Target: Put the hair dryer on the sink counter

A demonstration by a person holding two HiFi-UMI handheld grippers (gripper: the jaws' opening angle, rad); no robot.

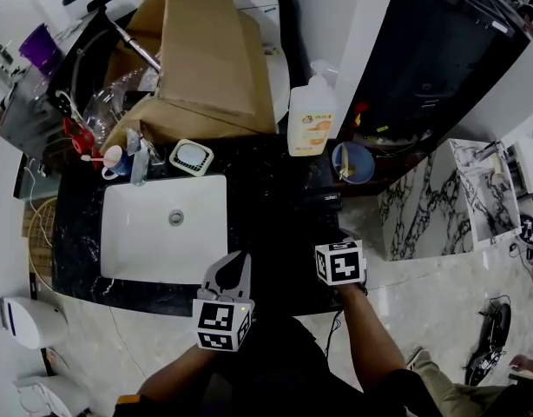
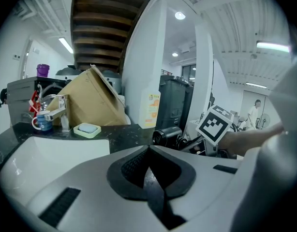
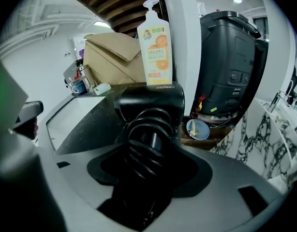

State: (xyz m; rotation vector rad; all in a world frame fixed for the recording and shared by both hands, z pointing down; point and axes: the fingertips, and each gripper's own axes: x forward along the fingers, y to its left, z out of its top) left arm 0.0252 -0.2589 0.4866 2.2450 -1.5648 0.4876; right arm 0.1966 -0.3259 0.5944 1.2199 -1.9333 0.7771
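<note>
The black hair dryer (image 1: 323,200) lies over the right part of the black sink counter (image 1: 266,172), its barrel pointing left. My right gripper (image 1: 334,233) is shut on its ribbed handle; in the right gripper view the handle (image 3: 147,144) fills the space between the jaws, with the dryer's head (image 3: 149,103) beyond them. The left gripper view shows the hair dryer (image 2: 167,135) at the counter's right end. I cannot tell whether it touches the counter. My left gripper (image 1: 236,263) hovers at the counter's front edge near the white basin (image 1: 132,233), shut and empty.
A soap bottle (image 1: 312,115) and a large cardboard box (image 1: 201,55) stand at the back of the counter. A soap dish (image 1: 191,156), faucet (image 1: 138,159) and mug (image 1: 115,159) sit behind the basin. A blue bowl (image 1: 353,162) and black bin (image 1: 440,50) are to the right.
</note>
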